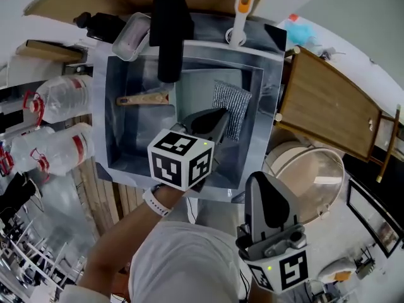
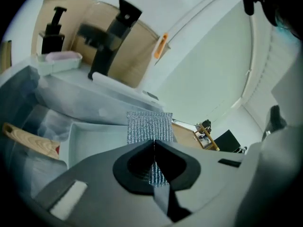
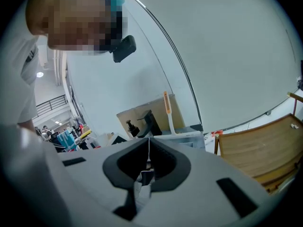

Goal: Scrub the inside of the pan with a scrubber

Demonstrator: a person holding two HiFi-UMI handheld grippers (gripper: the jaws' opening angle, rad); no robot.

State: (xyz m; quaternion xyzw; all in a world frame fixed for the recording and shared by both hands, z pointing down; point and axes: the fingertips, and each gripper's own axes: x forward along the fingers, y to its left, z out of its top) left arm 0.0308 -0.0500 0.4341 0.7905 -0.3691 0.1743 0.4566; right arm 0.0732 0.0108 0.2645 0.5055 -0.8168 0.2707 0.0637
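A square stainless sink is set into a cluttered worktop, with a black faucet reaching over its back rim. A lidded soap dish and a black pump dispenser stand at the back left corner, and an orange-and-white brush handle stands up at the back right. Clear plastic bottles lie to the left of the sink. A framed wooden board is to its right, and a pot with a glass lid sits nearer the person.

The pan rests on the sink floor. Its long axis runs left to right, and its wooden handle points left toward the sink's left wall. In the left gripper view the pan looks pale and straight-walled.

The left gripper is down inside the sink at the pan's right side. Its jaws are clamped on a silver mesh scrubber, which stands up past the jaw tips in the left gripper view. The scrubber is near the sink's right wall, and the pan's inside lies bare to its left as far as the handle.

The right gripper is held outside the sink, above its near right corner. Its jaws are pressed together on nothing.
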